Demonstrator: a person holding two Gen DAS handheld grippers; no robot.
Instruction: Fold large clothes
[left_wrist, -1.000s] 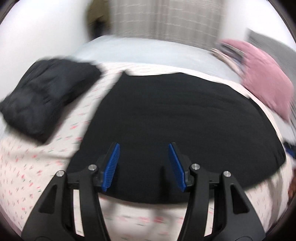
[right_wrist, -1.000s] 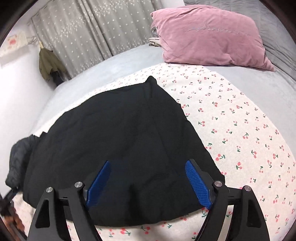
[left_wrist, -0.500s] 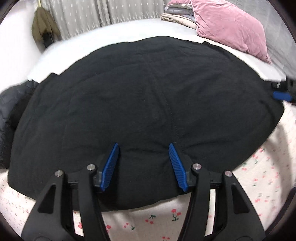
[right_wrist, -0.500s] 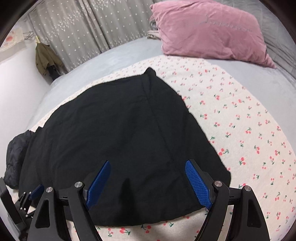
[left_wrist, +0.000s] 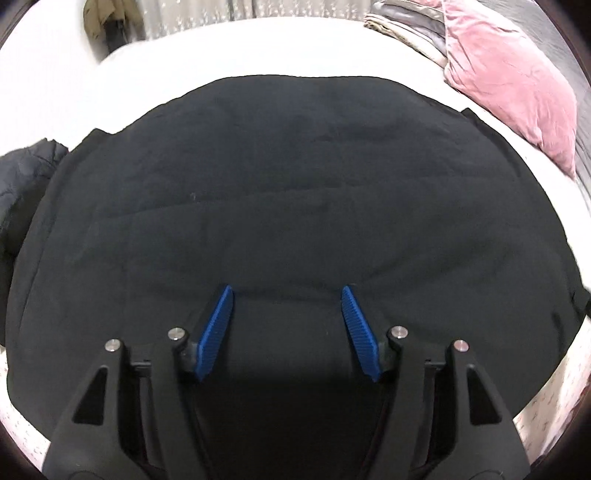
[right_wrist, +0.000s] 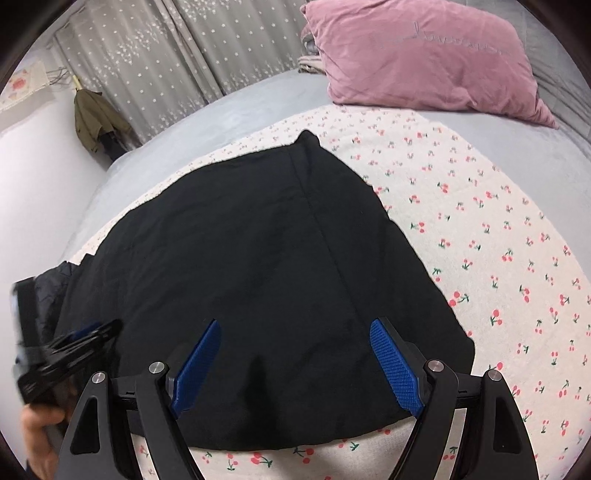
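Black garment (right_wrist: 240, 266): spread flat on cherry-print sheet (right_wrist: 498, 258) over the bed (right_wrist: 229, 114), filling most of the left wrist view (left_wrist: 295, 192).
Left hand-held gripper (left_wrist: 287, 295): fingers apart, nothing between them, low over the garment's near edge; also seen blurred at 8 o'clock in the right wrist view (right_wrist: 88, 334).
Right hand-held gripper (right_wrist: 297, 326): blue pads (right_wrist: 395, 362) spread wide, empty, above the near hem.
Pink pillow (right_wrist: 424, 55): at 1 o'clock, on the grey cover.
Dark padded jacket (left_wrist: 22, 177): at 9 o'clock, touching the garment's left edge.
Olive coat (right_wrist: 96, 118): hanging by the curtain (right_wrist: 166, 55), 10 o'clock.
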